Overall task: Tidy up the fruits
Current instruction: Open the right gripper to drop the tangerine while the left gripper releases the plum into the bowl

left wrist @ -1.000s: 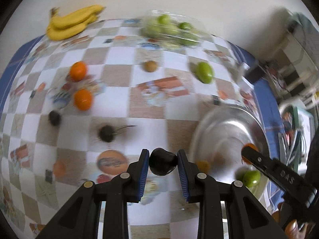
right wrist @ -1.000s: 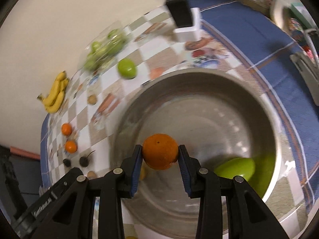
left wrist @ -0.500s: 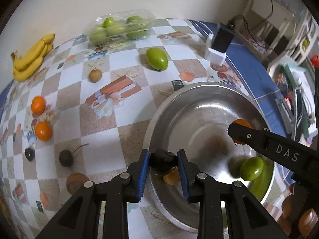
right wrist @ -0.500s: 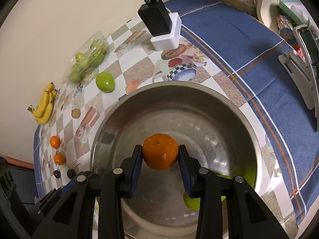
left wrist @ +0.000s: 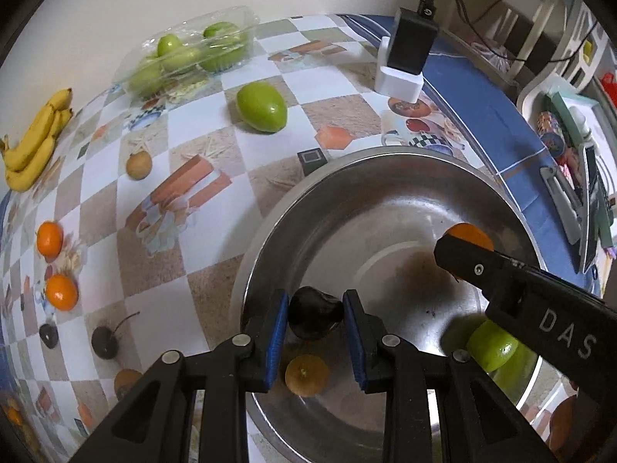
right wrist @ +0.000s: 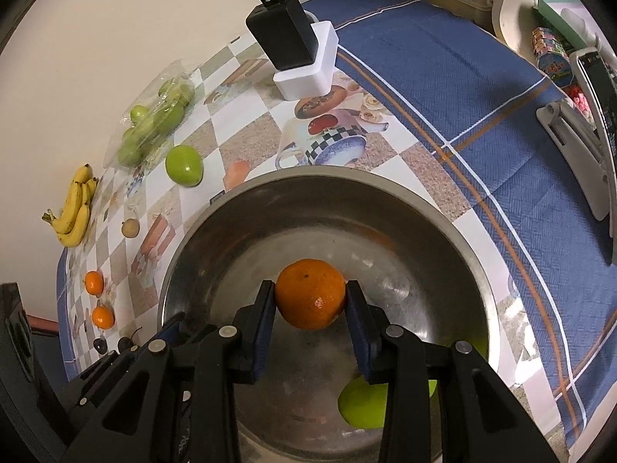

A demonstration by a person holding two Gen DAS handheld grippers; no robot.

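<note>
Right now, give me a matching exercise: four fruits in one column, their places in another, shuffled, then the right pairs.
Things:
1. dark fruit
2. orange
3. bananas
4. small brown fruit

Places:
A. lying on the floor of the steel bowl
B. held in the right tongs
C. on the tablecloth by the wall
D. held in the left tongs

Pairs: 1-D, 2-B, 3-C, 4-A
</note>
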